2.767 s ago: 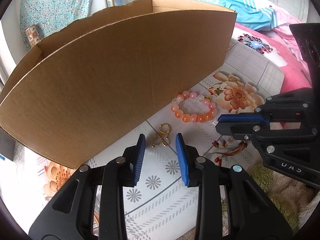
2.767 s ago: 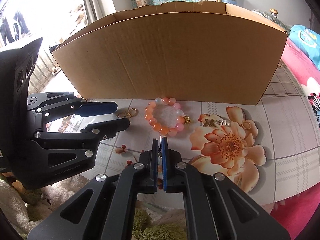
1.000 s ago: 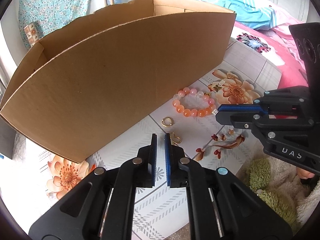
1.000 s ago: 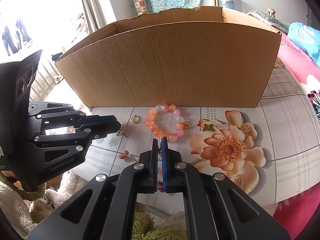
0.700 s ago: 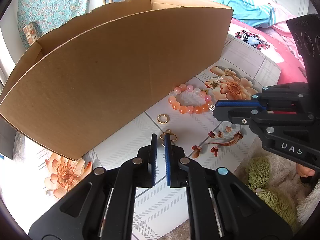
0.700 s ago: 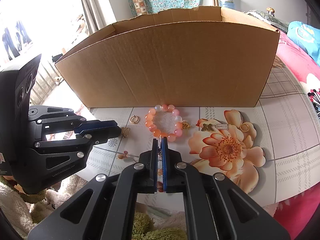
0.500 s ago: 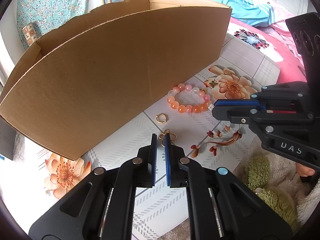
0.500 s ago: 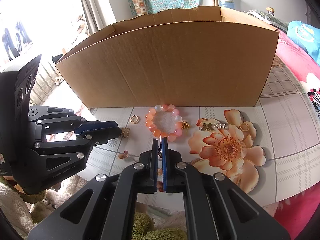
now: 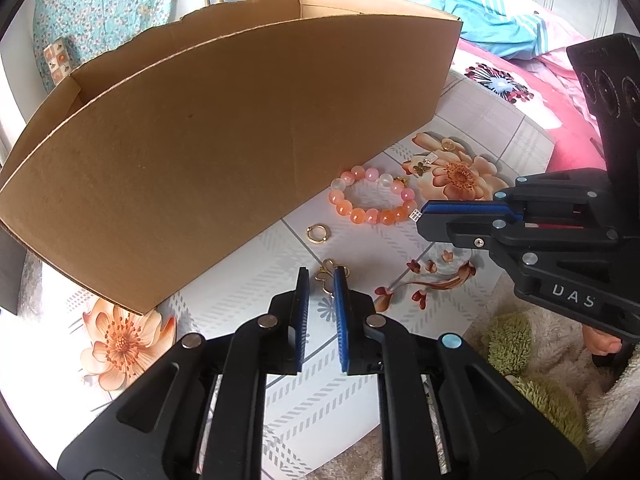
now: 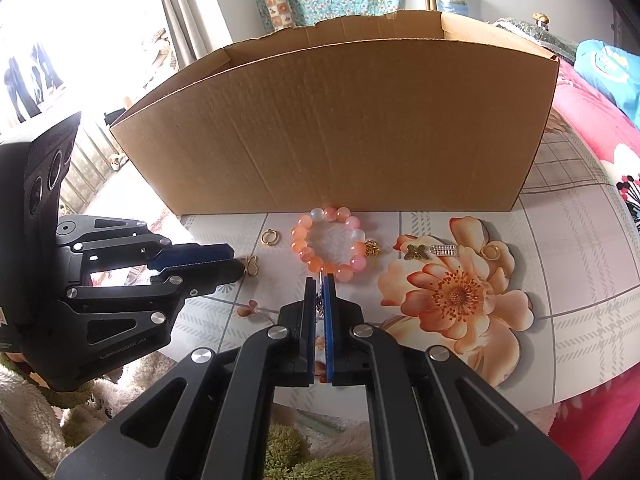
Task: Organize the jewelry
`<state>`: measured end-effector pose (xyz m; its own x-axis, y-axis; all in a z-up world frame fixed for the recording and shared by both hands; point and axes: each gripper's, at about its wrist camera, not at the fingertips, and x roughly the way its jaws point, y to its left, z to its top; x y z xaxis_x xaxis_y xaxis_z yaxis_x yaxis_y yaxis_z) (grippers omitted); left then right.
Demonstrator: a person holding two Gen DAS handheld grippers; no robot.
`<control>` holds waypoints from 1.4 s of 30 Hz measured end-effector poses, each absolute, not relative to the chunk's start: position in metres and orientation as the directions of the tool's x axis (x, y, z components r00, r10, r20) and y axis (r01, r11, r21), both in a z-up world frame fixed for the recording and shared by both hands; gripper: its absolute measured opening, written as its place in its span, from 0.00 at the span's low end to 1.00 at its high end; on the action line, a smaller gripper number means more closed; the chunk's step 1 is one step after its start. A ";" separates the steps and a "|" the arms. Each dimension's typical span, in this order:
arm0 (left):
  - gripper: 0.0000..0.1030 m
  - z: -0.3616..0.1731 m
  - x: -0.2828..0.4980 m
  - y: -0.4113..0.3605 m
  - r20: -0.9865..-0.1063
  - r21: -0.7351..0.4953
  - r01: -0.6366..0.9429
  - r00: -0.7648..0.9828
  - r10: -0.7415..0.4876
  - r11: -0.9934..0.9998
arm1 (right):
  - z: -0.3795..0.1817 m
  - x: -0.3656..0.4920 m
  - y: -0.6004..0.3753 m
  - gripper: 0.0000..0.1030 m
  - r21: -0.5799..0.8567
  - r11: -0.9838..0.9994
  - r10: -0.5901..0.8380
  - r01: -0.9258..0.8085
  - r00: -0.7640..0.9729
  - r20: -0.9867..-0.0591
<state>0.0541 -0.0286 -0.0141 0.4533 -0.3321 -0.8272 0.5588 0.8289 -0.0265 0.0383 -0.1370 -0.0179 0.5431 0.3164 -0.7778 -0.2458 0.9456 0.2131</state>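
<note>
The only clear lettering is "DAS", in pale capitals on the black side of the right gripper (image 9: 424,222), on its lower body well behind the blue fingertips in the left wrist view. In the right wrist view the left gripper (image 10: 236,260) carries a faint embossed line low on its black body, too small and dim to read. Nothing else bears legible writing.
</note>
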 end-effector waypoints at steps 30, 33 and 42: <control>0.30 -0.014 0.061 -0.039 -0.845 -0.051 0.531 0.428 -0.320 0.846 | -0.021 0.039 -0.141 0.04 0.227 0.946 0.319 -0.233 0.535 -0.782; 0.29 -0.015 0.062 -0.041 -0.851 -0.045 0.513 0.430 -0.301 0.857 | -0.021 0.038 -0.140 0.04 0.228 0.945 0.321 -0.234 0.537 -0.780; 0.16 -0.016 0.064 -0.044 -0.857 0.001 0.510 0.444 -0.262 0.860 | -0.020 0.038 -0.139 0.04 0.230 0.945 0.322 -0.234 0.539 -0.778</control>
<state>0.0640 -0.0445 -0.0156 0.4441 -0.2620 -0.8568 0.5099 0.8603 0.0012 0.0383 -0.1388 -0.0198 0.5391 0.3225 -0.7781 -0.2337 0.9448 0.2297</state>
